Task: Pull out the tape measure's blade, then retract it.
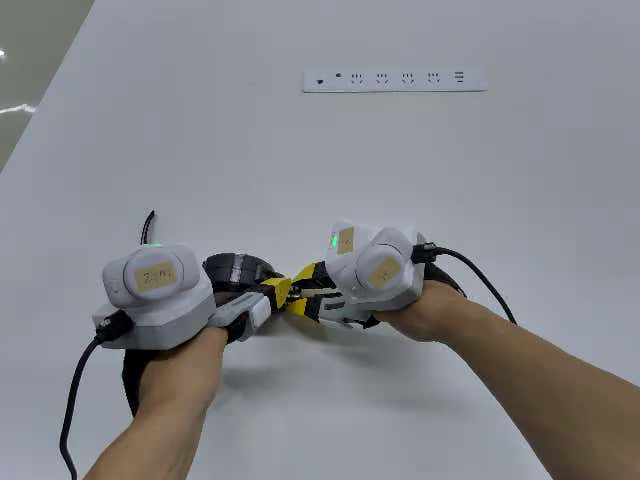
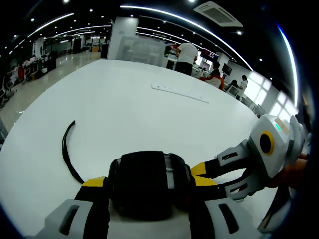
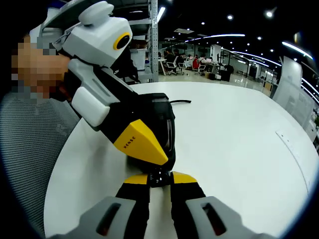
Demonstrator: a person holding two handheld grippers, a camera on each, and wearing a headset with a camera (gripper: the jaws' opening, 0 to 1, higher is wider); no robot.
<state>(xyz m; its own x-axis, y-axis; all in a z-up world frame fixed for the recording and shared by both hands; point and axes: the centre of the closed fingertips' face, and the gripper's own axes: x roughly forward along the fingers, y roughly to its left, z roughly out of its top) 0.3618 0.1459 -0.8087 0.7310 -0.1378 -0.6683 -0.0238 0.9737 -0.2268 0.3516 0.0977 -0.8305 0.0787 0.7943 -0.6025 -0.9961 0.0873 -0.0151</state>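
Note:
The black tape measure [image 1: 240, 270] sits just above the white table, with my left gripper [image 1: 262, 300] shut on its case. In the left gripper view the case [image 2: 144, 184] fills the gap between the yellow-tipped jaws of the left gripper [image 2: 149, 181]. My right gripper [image 1: 300, 290] comes in from the right and meets the case's front. In the right gripper view its yellow tips [image 3: 159, 178] are pinched close on a small dark tab at the mouth of the case [image 3: 157, 119]. No length of blade shows between the case and those tips.
The tape's black wrist strap [image 2: 67, 149] trails on the table to the left. A white power strip [image 1: 395, 79] lies at the far side of the table [image 1: 200, 140]. People stand in the office beyond it.

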